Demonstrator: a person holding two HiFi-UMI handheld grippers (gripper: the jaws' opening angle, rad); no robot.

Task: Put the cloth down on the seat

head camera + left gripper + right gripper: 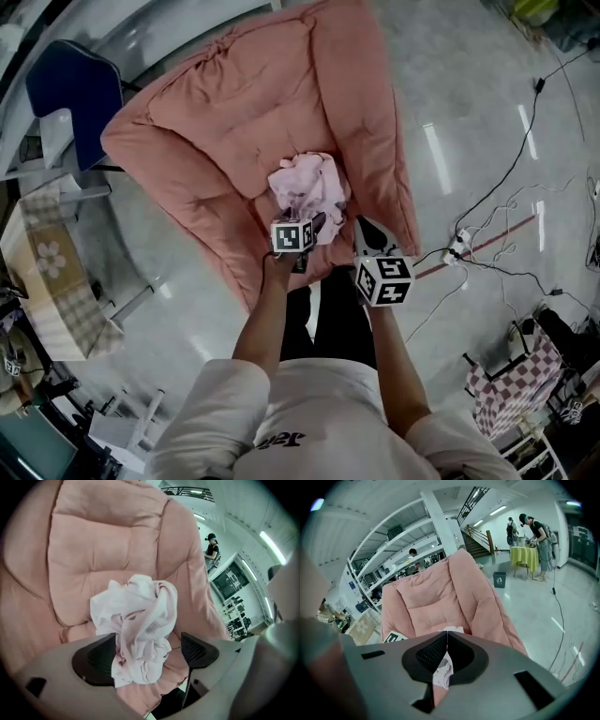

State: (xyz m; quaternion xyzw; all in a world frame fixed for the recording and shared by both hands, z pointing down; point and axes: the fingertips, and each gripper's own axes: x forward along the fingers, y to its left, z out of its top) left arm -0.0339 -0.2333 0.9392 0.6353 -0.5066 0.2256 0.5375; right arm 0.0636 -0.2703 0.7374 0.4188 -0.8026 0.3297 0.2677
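The cloth (140,620) is seen bunched on the seat (281,248) of a pink padded armchair (234,122), near its front edge. It is framed by the jaws of the left gripper (147,651), which are spread wide. One dark pad (96,658) is touched by the cloth's side, while the other pad is left clear, so nothing is clamped. The right gripper (446,637) is held just beside the cloth, over the chair's front edge. Its jaws are pressed together at the tips, with only a scrap of cloth glimpsed behind them. The cloth is pale pink and white, crumpled into a loose heap of folds, with a small printed label shown on one fold.
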